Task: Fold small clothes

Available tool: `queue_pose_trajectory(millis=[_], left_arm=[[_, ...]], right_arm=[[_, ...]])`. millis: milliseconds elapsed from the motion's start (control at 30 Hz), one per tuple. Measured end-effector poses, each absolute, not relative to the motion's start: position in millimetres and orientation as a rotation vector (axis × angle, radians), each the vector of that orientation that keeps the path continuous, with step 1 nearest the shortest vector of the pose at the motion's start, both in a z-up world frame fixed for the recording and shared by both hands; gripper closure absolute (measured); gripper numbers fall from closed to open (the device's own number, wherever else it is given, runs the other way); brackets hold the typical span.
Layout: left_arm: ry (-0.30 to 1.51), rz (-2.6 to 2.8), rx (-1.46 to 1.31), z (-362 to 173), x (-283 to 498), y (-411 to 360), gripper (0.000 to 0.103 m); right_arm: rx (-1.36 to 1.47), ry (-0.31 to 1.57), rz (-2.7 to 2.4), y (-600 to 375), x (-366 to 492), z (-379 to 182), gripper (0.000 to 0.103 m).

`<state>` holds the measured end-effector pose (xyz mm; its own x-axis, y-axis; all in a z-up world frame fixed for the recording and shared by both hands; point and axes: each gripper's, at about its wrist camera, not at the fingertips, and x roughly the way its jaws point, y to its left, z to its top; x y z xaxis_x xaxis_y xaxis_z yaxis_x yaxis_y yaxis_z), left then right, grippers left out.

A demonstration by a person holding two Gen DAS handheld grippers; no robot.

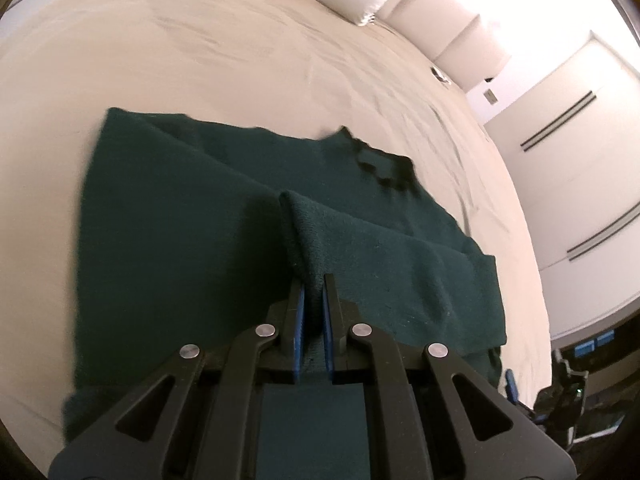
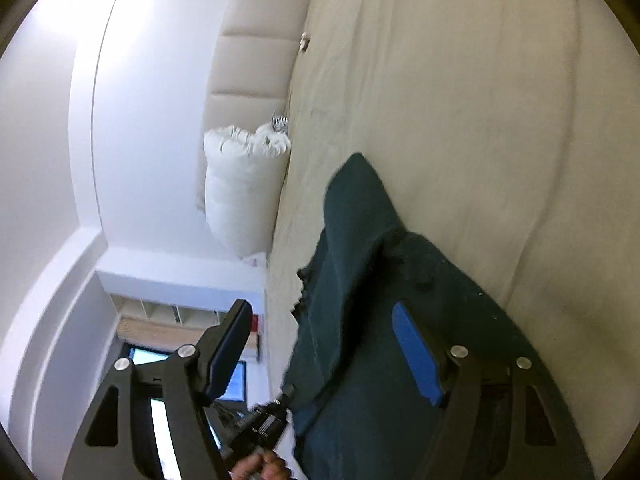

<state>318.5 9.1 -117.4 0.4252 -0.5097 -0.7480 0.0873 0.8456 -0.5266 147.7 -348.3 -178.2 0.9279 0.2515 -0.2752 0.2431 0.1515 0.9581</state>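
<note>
One dark green knitted garment (image 1: 192, 216) lies near the cream-sheeted bed's (image 1: 200, 48) edge; the left claw (image 1: 314, 280) pinches its raised fold, hiding cloth beneath. The right claw (image 2: 320, 312) gapes empty, the garment's far edge blurred.

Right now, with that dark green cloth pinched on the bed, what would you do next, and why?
Probably lift the left gripper and carry its pinched ridge of the dark green fleece garment across to fold it: its jaws are shut on the fabric, while the right gripper is open, holding nothing.
</note>
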Motion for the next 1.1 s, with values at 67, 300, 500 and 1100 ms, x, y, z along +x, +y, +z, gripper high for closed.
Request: queue_pose_trajectory(millis=[67, 300, 500, 1100], left_arm=[[1.07, -0.376, -0.449, -119, 320, 17, 0.096], [1.074, -0.372, -0.457, -120, 319, 31, 0.096], [1.053, -0.353, -0.458, -119, 316, 23, 0.096], [1.076, -0.352, -0.451, -134, 315, 20, 0.096]], right_arm=[[1.429, 0.412, 0.021, -348, 148, -173, 0.027], [1.444, 0.505, 0.043, -344, 171, -180, 0.027], [1.48, 0.516, 0.013, -353, 192, -194, 0.027], [1.374, 0.529, -0.026, -370, 173, -176, 0.038]])
